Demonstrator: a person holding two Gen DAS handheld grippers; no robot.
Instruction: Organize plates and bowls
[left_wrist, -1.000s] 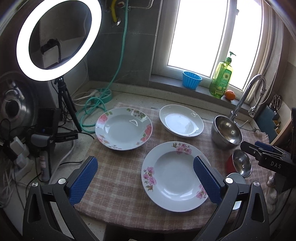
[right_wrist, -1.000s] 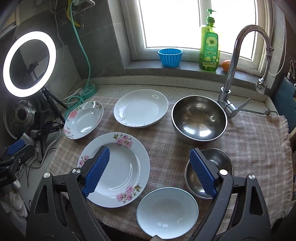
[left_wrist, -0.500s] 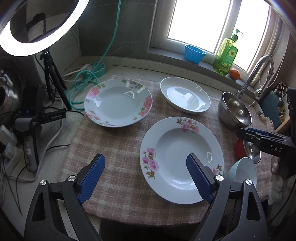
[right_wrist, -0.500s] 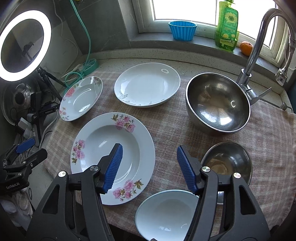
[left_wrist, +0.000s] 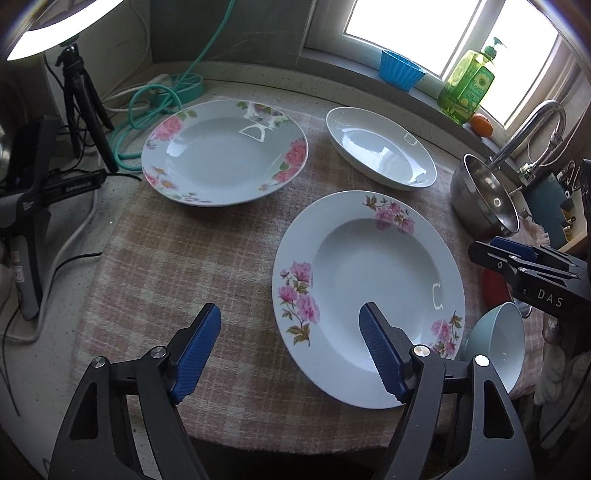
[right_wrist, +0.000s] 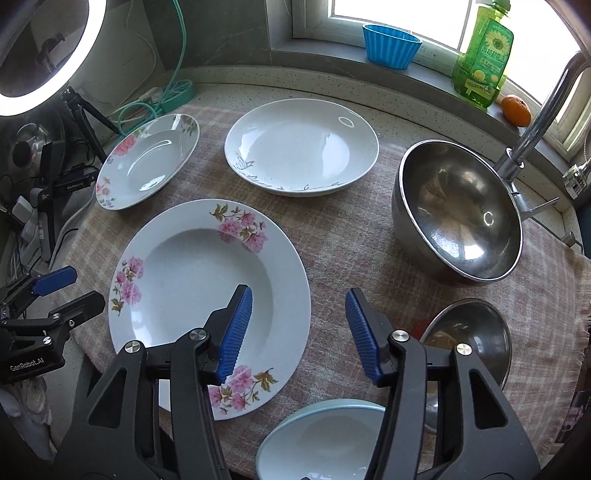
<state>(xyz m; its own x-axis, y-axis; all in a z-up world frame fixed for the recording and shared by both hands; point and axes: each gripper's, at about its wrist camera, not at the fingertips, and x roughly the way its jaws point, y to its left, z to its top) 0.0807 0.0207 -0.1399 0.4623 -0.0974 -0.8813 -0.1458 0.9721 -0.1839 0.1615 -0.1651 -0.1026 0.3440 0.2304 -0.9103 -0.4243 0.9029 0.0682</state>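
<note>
Right claw (right_wrist: 299, 325) apart, straddling floral plate (right_wrist: 192, 273) rim, left claw (left_wrist: 290, 350) apart

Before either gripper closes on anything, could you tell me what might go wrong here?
The large floral plate overhangs the cloth's front edge, so a nudge from the open right gripper might tip it off. The pale blue bowl sits close beside that plate's rim; lifting the plate could knock it.

Both hand-held grippers have come lower toward the large floral plate (right_wrist: 192, 280), the right hand-held gripper (right_wrist: 299, 332) narrowing its jaws.
</note>
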